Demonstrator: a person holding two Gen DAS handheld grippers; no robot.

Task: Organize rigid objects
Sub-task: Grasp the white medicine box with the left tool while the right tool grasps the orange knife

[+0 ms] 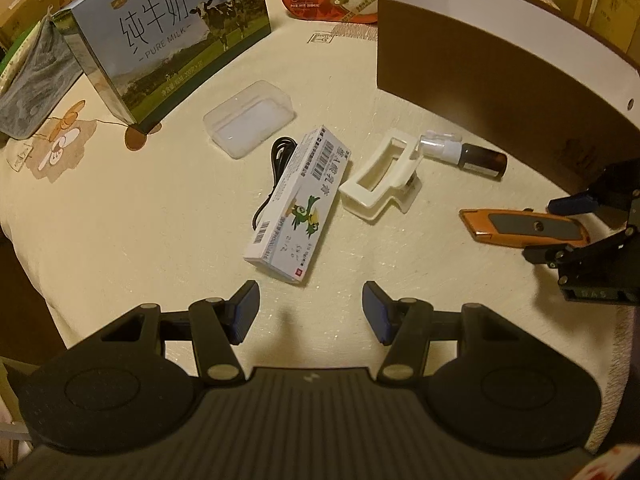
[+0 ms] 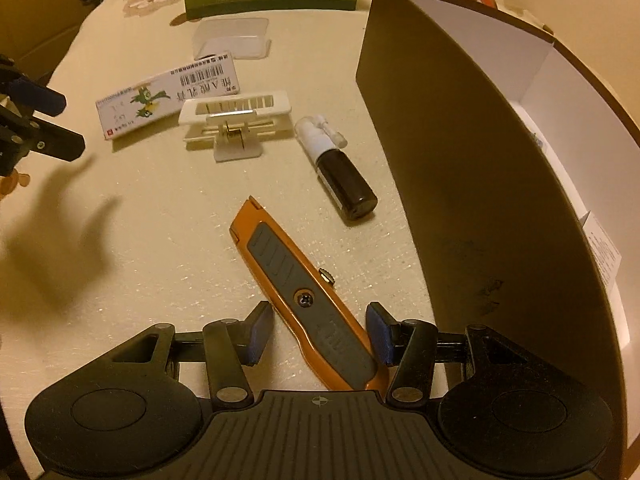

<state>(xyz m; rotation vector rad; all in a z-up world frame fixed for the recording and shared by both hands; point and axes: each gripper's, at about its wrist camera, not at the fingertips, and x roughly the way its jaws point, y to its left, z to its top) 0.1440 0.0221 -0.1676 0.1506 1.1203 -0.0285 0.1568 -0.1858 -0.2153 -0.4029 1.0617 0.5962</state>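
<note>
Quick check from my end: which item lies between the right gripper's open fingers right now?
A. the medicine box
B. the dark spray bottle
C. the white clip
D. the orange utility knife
D. In the right wrist view the orange utility knife runs up between the fingers of the right gripper, which stand apart, not yet closed on it.

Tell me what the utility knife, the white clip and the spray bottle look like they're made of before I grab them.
Utility knife: orange body with a smooth sheen, probably painted metal or hard plastic; grey ribbed insert looks like matte rubber.
White clip: glossy moulded plastic with slotted jaws; a small metal spring shows at the hinge.
Spray bottle: dark glossy body, glass or plastic; white plastic nozzle with a clear cap.
</note>
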